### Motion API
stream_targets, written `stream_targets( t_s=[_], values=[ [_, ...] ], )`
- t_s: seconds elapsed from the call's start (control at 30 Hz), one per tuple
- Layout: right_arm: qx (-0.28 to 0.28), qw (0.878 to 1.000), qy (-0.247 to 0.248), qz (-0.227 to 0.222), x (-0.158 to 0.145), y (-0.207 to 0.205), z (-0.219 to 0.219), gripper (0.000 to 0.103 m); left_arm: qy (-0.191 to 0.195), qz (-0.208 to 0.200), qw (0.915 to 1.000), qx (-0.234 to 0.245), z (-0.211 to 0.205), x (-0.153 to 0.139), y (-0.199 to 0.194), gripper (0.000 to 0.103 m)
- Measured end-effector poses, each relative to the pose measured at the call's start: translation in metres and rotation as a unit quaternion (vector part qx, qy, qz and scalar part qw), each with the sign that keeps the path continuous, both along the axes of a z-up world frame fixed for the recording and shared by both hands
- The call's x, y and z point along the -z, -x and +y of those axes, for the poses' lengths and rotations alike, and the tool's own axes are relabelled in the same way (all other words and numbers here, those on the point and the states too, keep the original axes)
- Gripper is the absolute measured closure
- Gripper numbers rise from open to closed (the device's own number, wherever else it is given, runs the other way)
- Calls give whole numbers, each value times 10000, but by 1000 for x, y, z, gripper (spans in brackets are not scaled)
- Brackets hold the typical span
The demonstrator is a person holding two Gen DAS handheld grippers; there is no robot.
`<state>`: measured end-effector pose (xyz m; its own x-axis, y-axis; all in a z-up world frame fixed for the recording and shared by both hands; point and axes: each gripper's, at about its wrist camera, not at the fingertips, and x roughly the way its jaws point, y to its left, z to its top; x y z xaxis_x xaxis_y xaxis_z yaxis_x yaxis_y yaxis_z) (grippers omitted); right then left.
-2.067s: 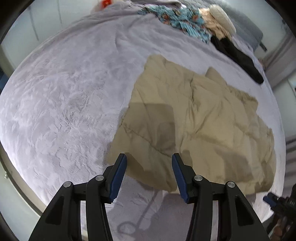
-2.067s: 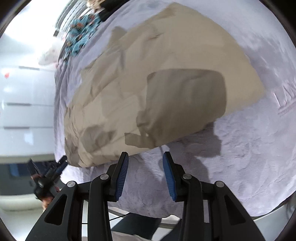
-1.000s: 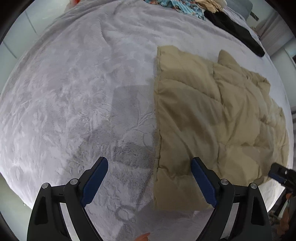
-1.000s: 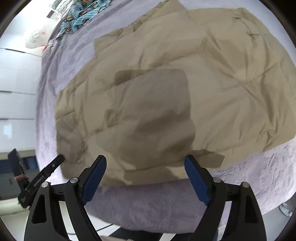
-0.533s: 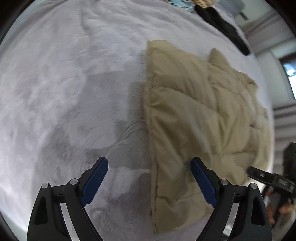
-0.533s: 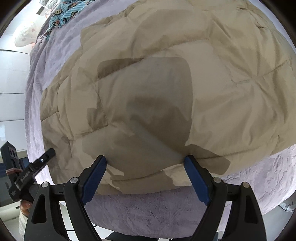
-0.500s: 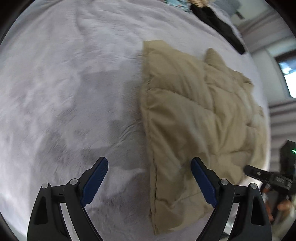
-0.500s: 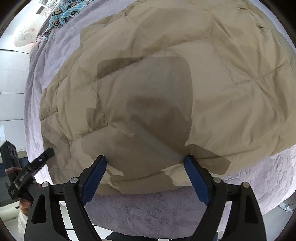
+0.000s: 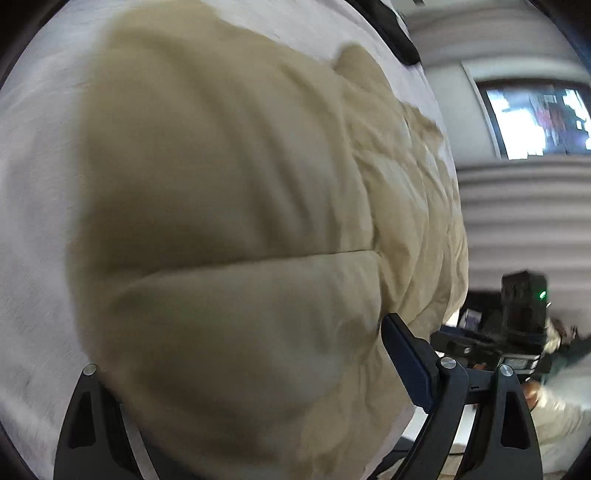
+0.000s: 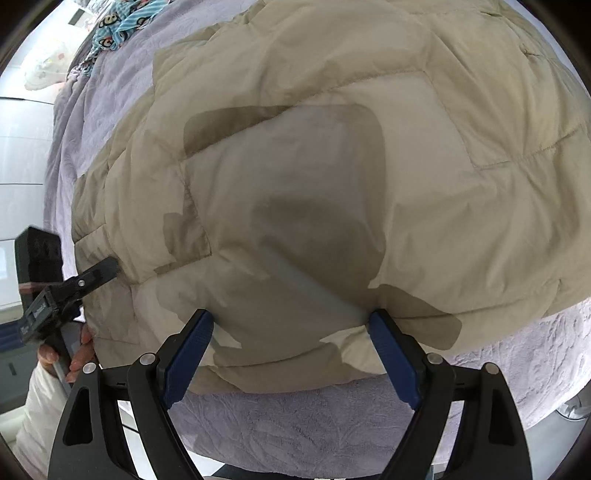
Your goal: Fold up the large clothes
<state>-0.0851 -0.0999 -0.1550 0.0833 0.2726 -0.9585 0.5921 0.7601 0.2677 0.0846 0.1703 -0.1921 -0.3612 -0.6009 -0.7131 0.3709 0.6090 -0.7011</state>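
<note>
A beige quilted jacket [image 10: 332, 166] lies spread on the bed and fills both views. My right gripper [image 10: 290, 326] hovers open over the jacket's near hem, its blue pads [image 10: 188, 347] apart, nothing pinched. My left gripper [image 9: 295, 328] is open and very close to the jacket's [image 9: 240, 221] puffy corner, which bulges between the jaws. Only its right blue finger [image 9: 404, 362] shows; the fabric hides the left fingertip. In the right wrist view the left gripper [image 10: 74, 280] sits at the jacket's left edge, held by a hand [image 10: 79, 354].
A lilac-grey fleece blanket [image 10: 295, 421] covers the bed, whose near edge runs just below the right gripper. A blue patterned garment [image 10: 118, 26] lies far left at the back. A black garment [image 9: 399, 40] and a window [image 9: 535, 122] show beyond the jacket.
The left gripper swung right and dropped onto the jacket's corner, so the jacket now fills its view and hides one fingertip. The right gripper stayed over the near hem, still open.
</note>
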Motion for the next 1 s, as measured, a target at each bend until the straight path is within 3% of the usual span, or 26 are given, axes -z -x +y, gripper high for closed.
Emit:
stream_targets(
  t_s=[0.07, 0.13, 0.17, 0.2, 0.27, 0.37, 0.4, 0.43, 0.5, 0.7, 0.8, 1.0],
  values=[
    [-33, 10000, -52, -19, -3, -1, 1, 14, -54, -31, 9998, 175, -12, 6, 3, 13],
    [-90, 9998, -112, -109, -9, -1, 0, 14, -46, -80, 9997, 247, -17, 7, 5, 40],
    [-157, 9996, -117, -192, -16, -1, -2, 14, 141, 103, 9995, 249, -16, 6, 4, 64],
    [-221, 9994, -74, -273, -22, -2, -3, 14, 267, 214, 9992, 191, -15, 2, 3, 71],
    [-359, 9976, 228, -538, -38, -3, -11, 14, 304, 80, 9993, 211, -15, -10, 6, 77],
    [-325, 9925, 757, -901, -53, -4, -29, 21, 338, -111, 9992, 161, -17, -36, 12, 79],
    [-283, 9911, 773, -1043, -54, -5, -36, 45, 362, -161, 9991, 138, -17, -45, 14, 79],
    [-255, 9900, 792, -1137, -52, -9, -43, 77, 396, -237, 9989, 113, -18, -58, 16, 79],
    [-256, 9892, 817, -1186, -42, -17, -53, 88, 400, -411, 9983, 56, -24, -82, 22, 79],
    [-370, 9881, 367, -1446, -5, -38, -73, 92, 152, -859, 9960, -192, -56, -149, 48, 79],
    [-430, 9880, 59, -1480, 16, -45, -80, 94, -36, -1062, 9941, -232, -94, -177, 69, 79],
    [-274, 9856, -652, -1534, 47, -44, -101, 100, -669, -1527, 9860, 44, -178, -203, 102, 79]
  ],
)
